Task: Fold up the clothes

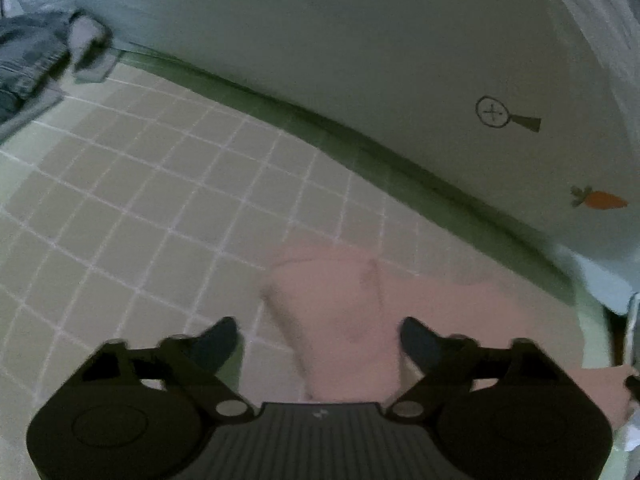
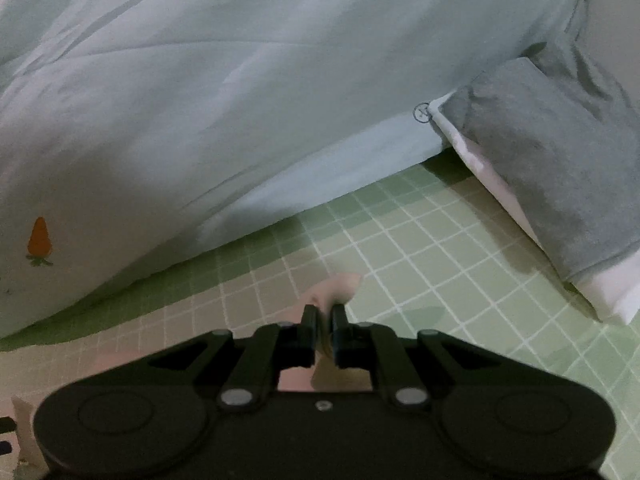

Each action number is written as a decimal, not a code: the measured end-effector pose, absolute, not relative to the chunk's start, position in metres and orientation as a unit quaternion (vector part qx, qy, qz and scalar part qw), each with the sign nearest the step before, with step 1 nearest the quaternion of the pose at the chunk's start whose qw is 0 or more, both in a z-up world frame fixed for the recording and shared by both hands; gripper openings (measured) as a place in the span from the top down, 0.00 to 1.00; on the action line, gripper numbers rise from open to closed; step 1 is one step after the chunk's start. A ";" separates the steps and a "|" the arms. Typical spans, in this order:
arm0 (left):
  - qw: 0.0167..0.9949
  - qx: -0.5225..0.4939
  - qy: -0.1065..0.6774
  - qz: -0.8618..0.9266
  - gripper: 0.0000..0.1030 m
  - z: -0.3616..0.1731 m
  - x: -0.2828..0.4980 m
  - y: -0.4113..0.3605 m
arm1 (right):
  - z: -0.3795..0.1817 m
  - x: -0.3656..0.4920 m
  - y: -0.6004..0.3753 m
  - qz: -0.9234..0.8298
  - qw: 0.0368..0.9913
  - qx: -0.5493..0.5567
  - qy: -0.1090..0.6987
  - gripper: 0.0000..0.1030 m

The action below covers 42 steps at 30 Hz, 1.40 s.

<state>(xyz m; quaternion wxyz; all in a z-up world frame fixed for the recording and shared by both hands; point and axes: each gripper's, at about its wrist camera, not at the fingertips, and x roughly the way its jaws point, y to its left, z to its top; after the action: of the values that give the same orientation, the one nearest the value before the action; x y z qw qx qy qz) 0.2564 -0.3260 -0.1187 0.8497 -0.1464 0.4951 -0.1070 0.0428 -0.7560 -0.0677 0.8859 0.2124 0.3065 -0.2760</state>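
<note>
The pink garment lies on the green checked bed sheet, at six o'clock in the left wrist view. The left claw stands wide, its fingers either side of the cloth, not pressing it. The right claw is pinched tight on a fold of pink fabric. A pale quilt with a carrot print fills twelve o'clock; a grey pillow sits at two o'clock.

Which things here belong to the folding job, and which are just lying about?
In the job:
pink garment
right hand-held gripper, shut on it
left hand-held gripper, open over it

Lying about:
duvet
grey pillow
jeans
checked sheet
</note>
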 end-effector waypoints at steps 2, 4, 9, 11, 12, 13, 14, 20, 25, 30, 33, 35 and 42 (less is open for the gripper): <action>0.842 -0.153 0.506 -0.109 0.61 -0.124 0.264 -0.330 | -0.069 0.041 -0.760 -0.278 0.883 0.223 0.305 0.92; 0.839 -0.159 0.510 -0.102 0.90 -0.126 0.272 -0.332 | -0.070 0.040 -0.761 -0.279 0.882 0.228 0.305 0.92; 0.859 -0.138 0.485 -0.093 0.93 -0.118 0.290 -0.338 | -0.068 0.037 -0.761 -0.276 0.886 0.229 0.295 0.92; 0.866 -0.123 0.475 -0.091 0.93 -0.115 0.300 -0.340 | -0.067 0.035 -0.761 -0.274 0.887 0.234 0.288 0.93; 0.869 -0.119 0.472 -0.090 0.93 -0.115 0.305 -0.341 | -0.068 0.035 -0.760 -0.274 0.888 0.231 0.289 0.93; 0.871 -0.116 0.471 -0.086 0.93 -0.116 0.310 -0.342 | -0.070 0.037 -0.758 -0.274 0.888 0.223 0.294 0.93; 0.872 -0.113 0.470 -0.081 0.93 -0.118 0.315 -0.344 | -0.072 0.038 -0.754 -0.274 0.889 0.214 0.299 0.93; 0.876 -0.077 0.472 -0.062 0.61 -0.110 0.311 -0.352 | -0.073 0.041 -0.728 -0.262 0.898 0.152 0.318 0.92; 0.881 -0.102 0.460 -0.042 0.30 -0.094 0.269 -0.324 | -0.057 0.030 -0.693 -0.225 0.916 0.124 0.307 0.92; 0.883 -0.117 0.454 -0.021 0.21 -0.077 0.205 -0.291 | -0.044 0.007 -0.627 -0.159 0.936 0.071 0.305 0.92; 0.883 -0.116 0.456 -0.013 0.18 -0.070 0.164 -0.274 | -0.045 -0.010 -0.582 -0.124 0.940 0.035 0.315 0.92; 0.881 -0.109 0.461 -0.014 0.16 -0.072 0.139 -0.266 | -0.050 -0.025 -0.553 -0.102 0.940 0.023 0.325 0.93; 0.870 -0.069 0.487 -0.027 0.13 -0.086 0.071 -0.246 | -0.079 -0.071 -0.484 -0.053 0.925 0.016 0.375 0.96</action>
<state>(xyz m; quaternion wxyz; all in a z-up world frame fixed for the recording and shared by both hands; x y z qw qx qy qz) 0.0712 -0.2463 -0.0858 0.8702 -0.0691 0.4871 -0.0273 -0.0712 -0.4841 -0.0792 0.9254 0.0159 0.3749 -0.0528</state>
